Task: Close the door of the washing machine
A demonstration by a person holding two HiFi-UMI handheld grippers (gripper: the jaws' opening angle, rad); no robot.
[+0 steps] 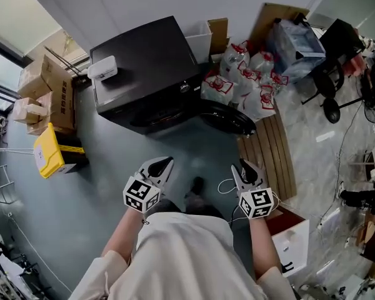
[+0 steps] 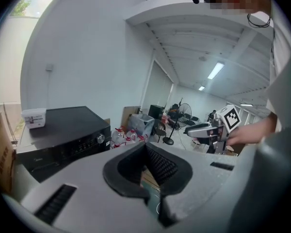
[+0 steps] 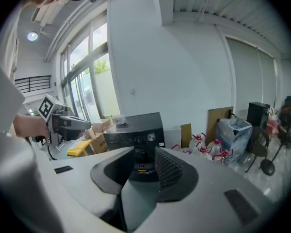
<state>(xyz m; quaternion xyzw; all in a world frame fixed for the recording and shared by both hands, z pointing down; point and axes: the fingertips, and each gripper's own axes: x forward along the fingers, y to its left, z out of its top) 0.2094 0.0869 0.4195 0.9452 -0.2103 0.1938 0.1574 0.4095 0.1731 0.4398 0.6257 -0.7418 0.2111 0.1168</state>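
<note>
The black washing machine [image 1: 147, 67] stands against the far wall, and its round door [image 1: 228, 119] hangs open to the right of the drum. Both grippers are held out in front of the person, short of the machine and touching nothing. My left gripper [image 1: 162, 166] is open and empty, with floor showing through the narrow gap between its pads [image 2: 146, 152]. My right gripper [image 1: 245, 169] is open and empty too, and the machine's front [image 3: 136, 130] shows between its pads [image 3: 144, 154]. From the left gripper view the machine [image 2: 63, 135] lies to the left.
A small white box [image 1: 103, 67] sits on top of the machine. Cardboard boxes [image 1: 50, 92] and a yellow case [image 1: 47, 150] stand at the left. Bagged water bottles [image 1: 244, 74], a wooden pallet [image 1: 275, 155], an office chair [image 1: 328, 74] and a white cabinet [image 1: 290, 242] crowd the right.
</note>
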